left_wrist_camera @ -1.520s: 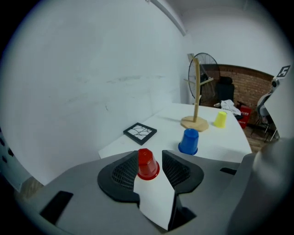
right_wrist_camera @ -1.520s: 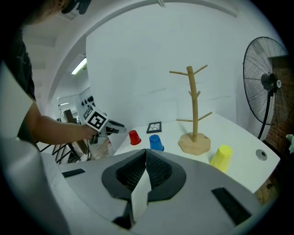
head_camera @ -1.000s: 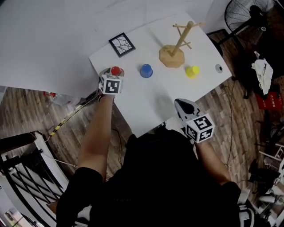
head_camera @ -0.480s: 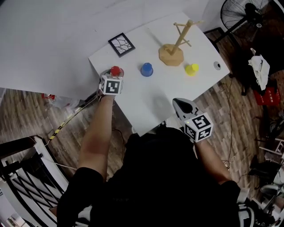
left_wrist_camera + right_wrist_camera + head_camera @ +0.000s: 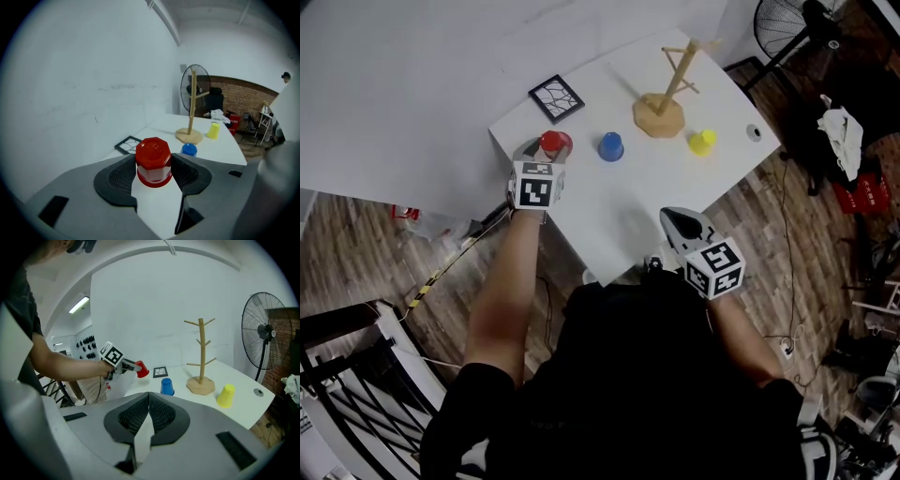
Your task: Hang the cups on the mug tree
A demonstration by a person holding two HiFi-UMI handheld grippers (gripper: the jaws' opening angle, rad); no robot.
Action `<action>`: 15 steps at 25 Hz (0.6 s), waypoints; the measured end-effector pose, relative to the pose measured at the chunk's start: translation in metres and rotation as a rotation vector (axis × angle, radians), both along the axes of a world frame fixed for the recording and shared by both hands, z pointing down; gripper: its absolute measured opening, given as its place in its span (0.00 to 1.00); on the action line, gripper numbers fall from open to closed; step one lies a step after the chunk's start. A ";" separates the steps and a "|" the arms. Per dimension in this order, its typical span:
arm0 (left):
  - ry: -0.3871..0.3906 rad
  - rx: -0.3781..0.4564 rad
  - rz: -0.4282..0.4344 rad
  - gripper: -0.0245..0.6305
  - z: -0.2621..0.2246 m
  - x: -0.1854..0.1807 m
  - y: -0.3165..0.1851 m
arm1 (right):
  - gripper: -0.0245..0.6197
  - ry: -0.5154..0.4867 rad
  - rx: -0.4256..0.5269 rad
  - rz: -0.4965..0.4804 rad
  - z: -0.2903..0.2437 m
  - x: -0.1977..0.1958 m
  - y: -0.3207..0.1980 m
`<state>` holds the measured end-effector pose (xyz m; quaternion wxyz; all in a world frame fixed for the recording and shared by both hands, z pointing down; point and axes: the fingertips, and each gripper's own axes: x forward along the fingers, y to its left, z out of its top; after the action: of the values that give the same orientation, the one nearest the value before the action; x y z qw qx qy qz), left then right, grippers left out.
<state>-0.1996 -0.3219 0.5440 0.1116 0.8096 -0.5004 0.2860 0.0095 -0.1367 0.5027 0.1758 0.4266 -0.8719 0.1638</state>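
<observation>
Three cups were out, none on the tree (image 5: 670,89). The left gripper (image 5: 153,174) had just been closing and now gripped the red cup (image 5: 153,159) between its pads, jaws wide round the cup's sides. The cup was upside down, base uppermost. In the right gripper view it hung tilted, clear of the table (image 5: 619,216), above the far left corner, near a black-framed tile (image 5: 557,97). The blue cup (image 5: 610,146) stood upside down just beside it, towards the tree. The yellow cup (image 5: 702,142), also upside down, stood on the tree's other side, near its base. The right gripper (image 5: 148,401) was over the table's near edge, jaws pressed together with nothing between them, pointing towards the cups.
</observation>
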 end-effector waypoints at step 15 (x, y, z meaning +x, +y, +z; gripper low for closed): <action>0.307 0.273 0.069 0.41 -0.179 0.111 -0.012 | 0.05 -0.024 0.050 -0.127 -0.021 0.024 -0.034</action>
<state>-0.0885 -0.3336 0.3646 0.0659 0.8678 -0.4837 0.0926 0.0340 -0.1702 0.4816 0.1646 0.3725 -0.9032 0.1355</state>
